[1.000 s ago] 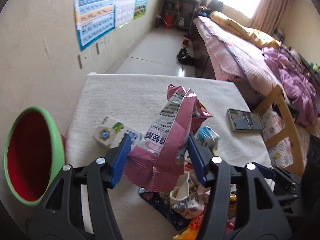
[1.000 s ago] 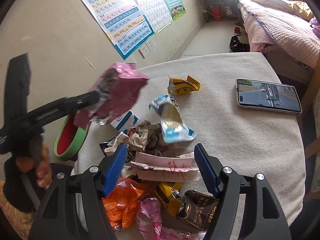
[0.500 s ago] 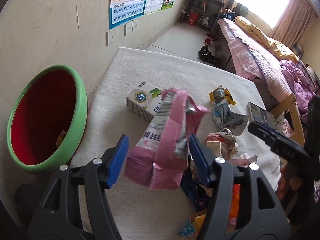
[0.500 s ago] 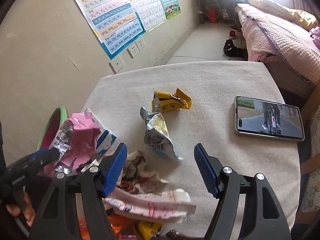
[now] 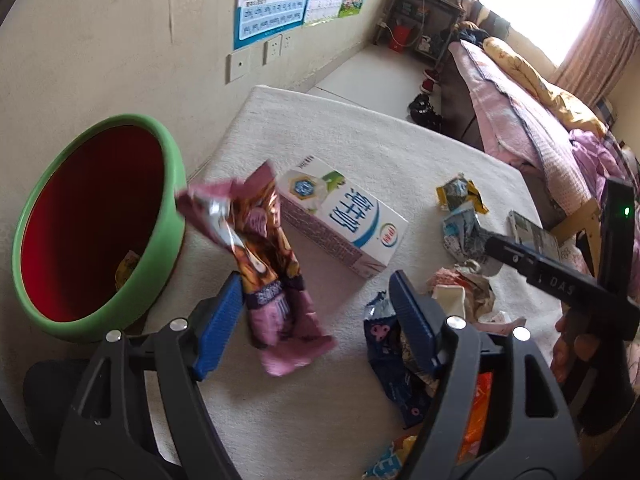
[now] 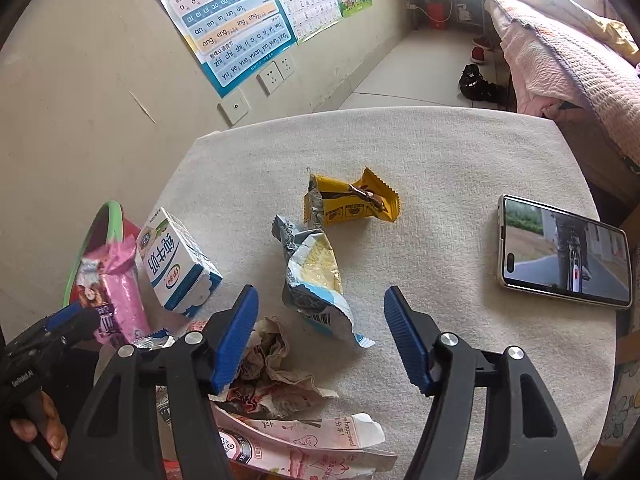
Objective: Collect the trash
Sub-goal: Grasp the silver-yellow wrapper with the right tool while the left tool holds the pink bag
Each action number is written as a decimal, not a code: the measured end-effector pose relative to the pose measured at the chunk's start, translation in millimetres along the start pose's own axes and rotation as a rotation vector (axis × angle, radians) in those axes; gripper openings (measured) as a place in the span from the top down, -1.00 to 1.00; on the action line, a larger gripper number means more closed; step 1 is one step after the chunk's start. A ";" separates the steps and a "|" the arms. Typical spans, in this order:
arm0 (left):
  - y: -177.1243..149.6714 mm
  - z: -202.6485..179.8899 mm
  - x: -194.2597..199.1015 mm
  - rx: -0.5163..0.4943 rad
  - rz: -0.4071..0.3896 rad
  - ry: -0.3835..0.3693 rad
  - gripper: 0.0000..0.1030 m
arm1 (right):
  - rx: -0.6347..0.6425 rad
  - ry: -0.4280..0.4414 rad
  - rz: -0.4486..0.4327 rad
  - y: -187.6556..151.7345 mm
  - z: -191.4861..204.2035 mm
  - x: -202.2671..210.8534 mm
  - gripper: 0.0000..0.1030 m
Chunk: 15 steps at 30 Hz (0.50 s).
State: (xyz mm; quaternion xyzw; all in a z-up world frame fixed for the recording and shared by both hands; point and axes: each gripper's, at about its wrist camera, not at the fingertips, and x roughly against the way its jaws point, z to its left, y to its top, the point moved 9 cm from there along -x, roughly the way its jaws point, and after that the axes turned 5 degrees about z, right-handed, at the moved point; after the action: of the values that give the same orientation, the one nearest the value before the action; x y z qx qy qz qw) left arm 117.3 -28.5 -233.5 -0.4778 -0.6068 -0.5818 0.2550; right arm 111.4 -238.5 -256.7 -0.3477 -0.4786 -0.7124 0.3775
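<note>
The pink snack wrapper [image 5: 276, 272] stands tilted between the blue pads of the left hand-held gripper [image 5: 316, 312]. Its lower part lies against the left pad; the right pad stands well clear of it. These jaws have just been opening, and the wrapper is no longer clamped. Its crumpled top leans toward the green-rimmed red bin [image 5: 96, 220], which sits just beside the counter [image 5: 360, 140] edge.

Behind the wrapper, a white and blue milk carton [image 5: 340, 220] lies on its side on the counter. Further right lies a loose pile of trash [image 5: 464, 296].

The right hand-held gripper [image 6: 320, 340] hovers with its jaws apart above a silver and blue torn wrapper [image 6: 316, 276]. These jaws have just been closing slightly, with nothing pressed between them. A yellow wrapper [image 6: 352, 200] lies just beyond the silver one. A crumpled paper wad [image 6: 272, 364] lies beside the left pad. A phone [image 6: 564, 252] with a lit screen rests near the right edge of the counter.
</note>
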 end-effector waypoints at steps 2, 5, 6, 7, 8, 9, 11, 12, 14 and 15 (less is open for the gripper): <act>3.6 5.7 5.8 0.017 -0.024 0.000 -0.39 | 0.000 0.003 0.007 -1.8 1.0 -2.1 -0.13; 7.9 16.9 14.1 0.047 -0.057 0.021 -0.39 | 0.000 0.004 0.016 -4.3 1.6 -3.9 -0.06; 7.9 21.0 13.6 0.062 -0.053 0.026 -0.39 | -0.001 0.006 0.017 -4.9 1.6 -4.6 -0.05; 7.2 24.5 11.7 0.079 -0.044 0.029 -0.39 | -0.003 0.007 0.018 -5.5 1.5 -5.0 -0.05; 5.7 27.8 8.1 0.098 -0.030 0.028 -0.39 | -0.006 0.007 0.018 -5.8 1.3 -5.3 -0.05; 3.8 28.5 3.8 0.112 -0.017 0.025 -0.39 | -0.009 0.008 0.018 -6.1 0.9 -5.3 -0.04; 1.1 29.2 -5.3 0.121 0.007 0.022 -0.39 | -0.012 0.009 0.016 -7.3 1.0 -4.6 -0.04; 0.5 30.0 -10.6 0.123 0.015 0.027 -0.39 | -0.013 0.008 0.014 -7.6 1.2 -3.8 -0.04; -0.5 31.4 -22.5 0.135 0.039 0.023 -0.39 | -0.015 0.007 0.012 -7.6 1.0 -3.4 -0.05; -1.4 31.7 -28.7 0.145 0.054 0.007 -0.34 | -0.017 0.007 0.011 -7.7 0.7 -2.8 -0.05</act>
State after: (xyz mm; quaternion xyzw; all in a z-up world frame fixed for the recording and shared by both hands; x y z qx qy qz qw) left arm 135.8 -6.3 -265.1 -0.4723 -0.6334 -0.5309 0.3065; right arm 106.2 -235.2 -262.2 -0.3512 -0.4695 -0.7154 0.3801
